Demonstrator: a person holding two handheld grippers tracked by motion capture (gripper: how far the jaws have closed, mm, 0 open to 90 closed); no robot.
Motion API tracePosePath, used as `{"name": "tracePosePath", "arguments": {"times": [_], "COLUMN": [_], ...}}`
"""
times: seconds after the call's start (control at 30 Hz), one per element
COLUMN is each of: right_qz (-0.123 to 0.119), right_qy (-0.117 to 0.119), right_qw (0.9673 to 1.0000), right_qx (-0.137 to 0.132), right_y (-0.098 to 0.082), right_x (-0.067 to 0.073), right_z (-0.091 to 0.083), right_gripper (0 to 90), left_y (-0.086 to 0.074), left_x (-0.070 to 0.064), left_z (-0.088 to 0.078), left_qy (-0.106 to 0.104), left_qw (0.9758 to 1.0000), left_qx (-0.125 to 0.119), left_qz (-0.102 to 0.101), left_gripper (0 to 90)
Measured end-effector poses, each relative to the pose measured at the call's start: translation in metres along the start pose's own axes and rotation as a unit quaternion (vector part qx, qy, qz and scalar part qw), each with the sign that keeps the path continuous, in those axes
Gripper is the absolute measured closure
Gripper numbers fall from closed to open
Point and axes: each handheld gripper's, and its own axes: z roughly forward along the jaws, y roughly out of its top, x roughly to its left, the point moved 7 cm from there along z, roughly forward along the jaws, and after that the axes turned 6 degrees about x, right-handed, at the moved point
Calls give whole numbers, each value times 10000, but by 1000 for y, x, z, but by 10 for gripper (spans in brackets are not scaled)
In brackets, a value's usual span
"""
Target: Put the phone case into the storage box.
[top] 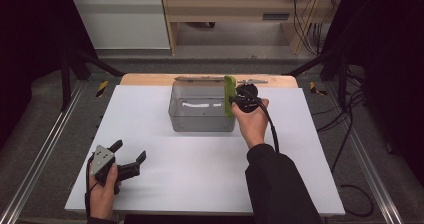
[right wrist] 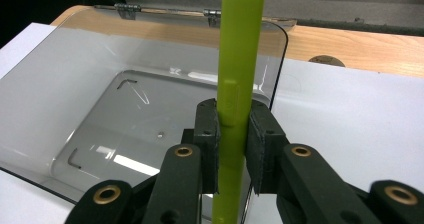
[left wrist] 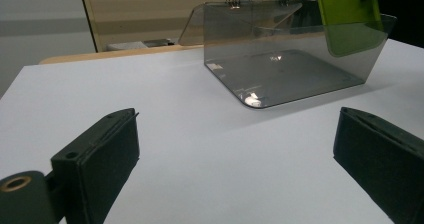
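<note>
From the high view, the right claw (top: 233, 101) sits at the right wall of a clear box (top: 202, 121) that stands mid-table, toward the far edge. A green plate (top: 229, 95) stands on edge along that wall, and the claw is clamped on it from the right side, the person's right hand (top: 251, 121) wrapped around the claw's body. The left claw (top: 131, 158) rests low at the near left corner of the white table (top: 200, 184), well apart from the box, its jaws spread with nothing between them.

In the left gripper view, the two black jaws stand wide apart over bare table. The box (left wrist: 285, 74) lies ahead and to the right, lid swung back on its hinges, with the plate (left wrist: 350, 21) at its right wall — partly overlapping the clear wall.

In the right gripper view, the plate (right wrist: 239, 84) runs upright through the middle, seen edge-on, and the right claw (right wrist: 233, 149) pinches it from both sides — the pads (right wrist: 207, 139) press flat against its faces. The box (right wrist: 100, 99) opens to the left of the plate; bare table lies to its right.
</note>
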Motion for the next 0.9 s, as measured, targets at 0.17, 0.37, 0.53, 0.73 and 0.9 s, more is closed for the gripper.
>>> {"name": "tracePosePath", "arguments": {"times": [0.17, 0.37, 0.53, 0.73, 0.9], "right_qz": [109, 94, 79, 61, 37], "right_qy": [109, 135, 164, 176, 174], "right_qw": [9999, 9998, 9996, 9994, 9992], "right_qx": [74, 123, 200, 300, 345], "right_y": [-4, -5, -7, -9, -10], "right_x": [-1, 0, 0, 3, 3], "right_z": [4, 5, 9, 12, 13], "right_gripper": [771, 771, 771, 771, 771], "left_y": [1, 2, 2, 2, 2], "left_x": [-1, -2, -2, -2, -3], "left_z": [-1, -1, -1, -1, -1], "left_qy": [-38, -61, -73, -74, -83], "left_qw": [10000, 10000, 9999, 10000, 9999], "left_qx": [-47, -73, -63, -59, -56], "left_qz": [4, 22, 28, 24, 28], "left_gripper": [44, 44, 43, 43, 44]}}
